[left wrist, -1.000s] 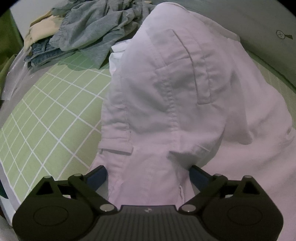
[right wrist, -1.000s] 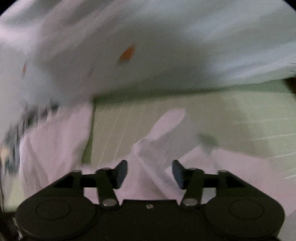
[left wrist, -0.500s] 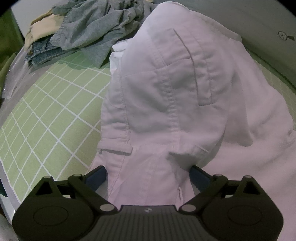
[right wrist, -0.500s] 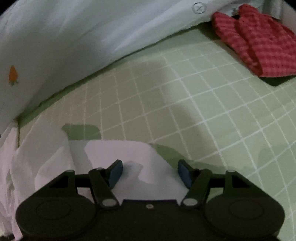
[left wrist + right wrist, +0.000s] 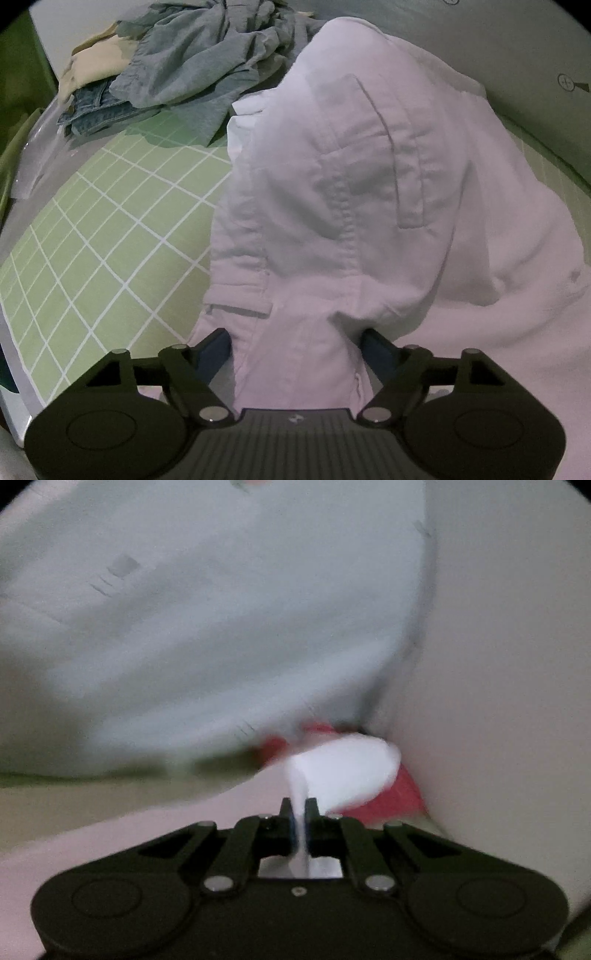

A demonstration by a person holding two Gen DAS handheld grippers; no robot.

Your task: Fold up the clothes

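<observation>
White trousers [image 5: 351, 192] lie heaped on a green checked sheet [image 5: 92, 251], waistband and pocket seams toward me. My left gripper [image 5: 295, 343] is open, with a bunched part of the trousers lying between its spread blue-padded fingers [image 5: 218, 347]. My right gripper [image 5: 300, 808] is shut on a thin edge of the white cloth [image 5: 343, 771] and holds it lifted; the view is blurred by motion.
A pile of grey clothes [image 5: 199, 62], blue jeans [image 5: 96, 107] and a beige garment [image 5: 92, 62] lies at the far left of the sheet. A pale quilt [image 5: 207, 627] fills the right view, with a red checked garment [image 5: 391, 797] behind the lifted cloth.
My right gripper has closed on the edge of the white cloth and swung up with it toward the quilt. The left gripper has stayed open and in place.
</observation>
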